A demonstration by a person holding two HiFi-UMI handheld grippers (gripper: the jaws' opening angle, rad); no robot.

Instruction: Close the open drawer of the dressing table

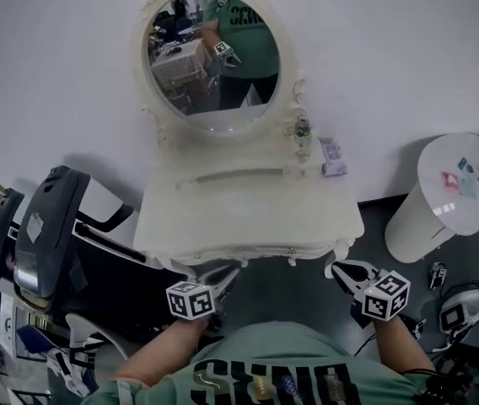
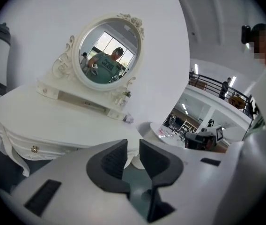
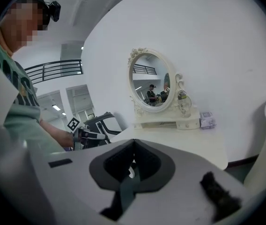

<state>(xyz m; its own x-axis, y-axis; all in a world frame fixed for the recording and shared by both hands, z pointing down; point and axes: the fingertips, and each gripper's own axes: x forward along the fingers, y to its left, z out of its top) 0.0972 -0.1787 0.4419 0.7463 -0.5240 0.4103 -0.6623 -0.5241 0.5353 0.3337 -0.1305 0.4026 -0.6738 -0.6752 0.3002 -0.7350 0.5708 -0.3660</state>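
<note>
The white dressing table (image 1: 248, 209) with its oval mirror (image 1: 212, 53) stands against the wall ahead of me. Its drawer front (image 1: 244, 253), with small knobs, looks flush with the table's front edge; the left gripper view shows one knob (image 2: 34, 149). My left gripper (image 1: 225, 278) hovers just off the front edge at the left; its jaws (image 2: 133, 142) stand a narrow gap apart with nothing between them. My right gripper (image 1: 338, 270) is near the table's front right corner, and its jaw tips (image 3: 134, 142) meet on nothing.
A black exercise machine (image 1: 45, 226) crowds the table's left side. A round white side table (image 1: 454, 184) stands at the right, with a headset (image 1: 463, 306) on the floor beside it. A small purple box (image 1: 333, 157) and a glass bottle (image 1: 303, 133) sit on the tabletop.
</note>
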